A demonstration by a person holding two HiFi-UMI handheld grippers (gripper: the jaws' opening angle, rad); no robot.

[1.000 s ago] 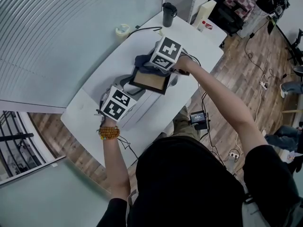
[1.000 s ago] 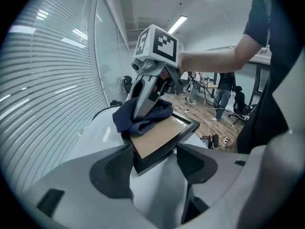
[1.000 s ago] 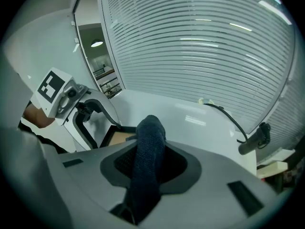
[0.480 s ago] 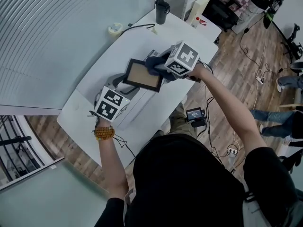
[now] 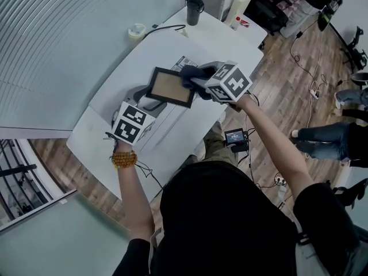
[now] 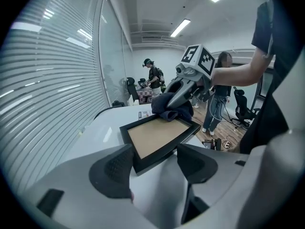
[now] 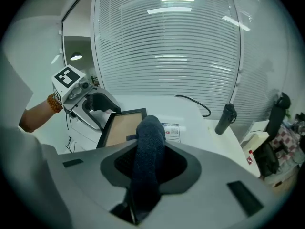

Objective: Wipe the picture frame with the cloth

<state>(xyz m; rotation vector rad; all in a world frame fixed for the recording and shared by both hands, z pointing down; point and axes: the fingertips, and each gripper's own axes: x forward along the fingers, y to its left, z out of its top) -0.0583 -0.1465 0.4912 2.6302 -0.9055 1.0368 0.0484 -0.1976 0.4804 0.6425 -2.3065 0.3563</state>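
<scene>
The black picture frame (image 5: 168, 88) with a brown panel is held tilted above the white table (image 5: 109, 105). My left gripper (image 5: 144, 101) is shut on its near left corner; in the left gripper view that corner of the frame (image 6: 159, 137) sits between the pads of the left gripper (image 6: 152, 163). My right gripper (image 5: 198, 80) is shut on a dark blue cloth (image 5: 191, 73). The cloth (image 6: 169, 109) rests on the frame's far right corner. In the right gripper view the cloth (image 7: 148, 147) stands up between the right gripper's (image 7: 150, 149) jaws, with the frame (image 7: 121, 128) beyond.
A black tumbler (image 5: 194, 9), a tape roll (image 5: 136, 31), a black cable (image 5: 167, 29) and a white box (image 5: 237, 7) sit at the table's far end. A printed card (image 5: 184, 62) lies behind the frame. People stand in the room beyond (image 6: 152, 78).
My right gripper slid the cloth rightward along the frame's far side to its right corner. The left gripper kept its hold in place.
</scene>
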